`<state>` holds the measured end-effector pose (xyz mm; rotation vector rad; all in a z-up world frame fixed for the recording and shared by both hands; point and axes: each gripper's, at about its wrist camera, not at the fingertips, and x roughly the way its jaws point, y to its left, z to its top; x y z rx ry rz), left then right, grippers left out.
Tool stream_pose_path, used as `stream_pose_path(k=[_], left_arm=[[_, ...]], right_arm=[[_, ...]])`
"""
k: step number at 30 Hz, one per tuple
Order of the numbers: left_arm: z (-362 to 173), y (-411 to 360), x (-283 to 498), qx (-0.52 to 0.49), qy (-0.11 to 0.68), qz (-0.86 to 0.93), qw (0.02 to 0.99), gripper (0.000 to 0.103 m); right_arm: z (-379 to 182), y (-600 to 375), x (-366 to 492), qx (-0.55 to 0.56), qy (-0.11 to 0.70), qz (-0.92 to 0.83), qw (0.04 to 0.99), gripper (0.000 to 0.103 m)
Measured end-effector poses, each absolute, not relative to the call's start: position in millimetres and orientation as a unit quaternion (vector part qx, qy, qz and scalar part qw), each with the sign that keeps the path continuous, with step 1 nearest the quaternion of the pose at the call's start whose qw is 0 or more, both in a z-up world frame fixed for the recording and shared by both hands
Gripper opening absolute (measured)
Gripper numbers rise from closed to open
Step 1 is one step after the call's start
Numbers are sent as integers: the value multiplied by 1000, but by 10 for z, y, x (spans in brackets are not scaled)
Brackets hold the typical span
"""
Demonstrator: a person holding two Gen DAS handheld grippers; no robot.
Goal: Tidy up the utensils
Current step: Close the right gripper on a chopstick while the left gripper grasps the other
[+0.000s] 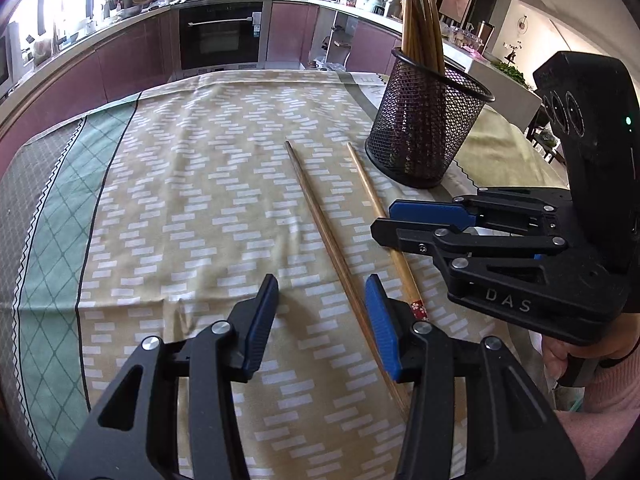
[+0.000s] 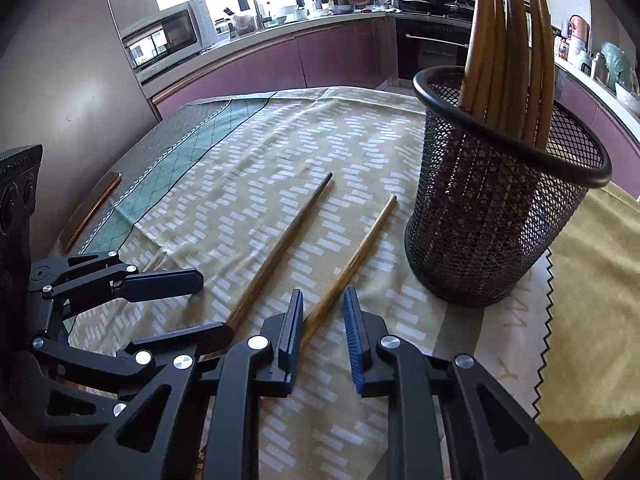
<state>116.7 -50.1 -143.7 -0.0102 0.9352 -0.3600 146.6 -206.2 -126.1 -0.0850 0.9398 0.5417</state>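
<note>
The right hand-held gripper (image 2: 322,312) is low over the bench (image 2: 592,320), its jaws narrowly apart around the lighter chopstick (image 2: 352,256), pads not pressing it. The left hand-held gripper (image 1: 322,312) stands about half open; the darker chopstick (image 1: 320,224) runs between its fingers, untouched. Both chopsticks lie side by side on a yellow patterned cloth (image 1: 192,200), near a black mesh cup (image 2: 492,216) full of chopsticks. Purple kitchen cabinets (image 1: 128,64) and an oven (image 1: 218,36) stand behind. The right tool reads "DAS" (image 1: 508,300).
</note>
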Motion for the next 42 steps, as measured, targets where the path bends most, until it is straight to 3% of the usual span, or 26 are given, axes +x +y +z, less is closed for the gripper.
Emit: stream_pose_path(k=[12, 30, 35, 42], left_arm=[[-1416, -590, 1435, 4, 454, -173, 874, 39], [-1450, -683, 1668, 10, 455, -159, 876, 22], [-1460, -682, 1661, -3, 457, -163, 874, 12], [-1467, -665, 1662, -19, 458, -159, 874, 11]], right_arm=[[-1278, -2129, 1507, -40, 457, 249, 853, 18], [-1297, -2200, 1559, -12, 455, 238, 858, 10], [-1303, -2257, 1566, 6, 455, 236, 859, 7], [-1279, -2323, 1546, 25, 451, 239, 859, 6]])
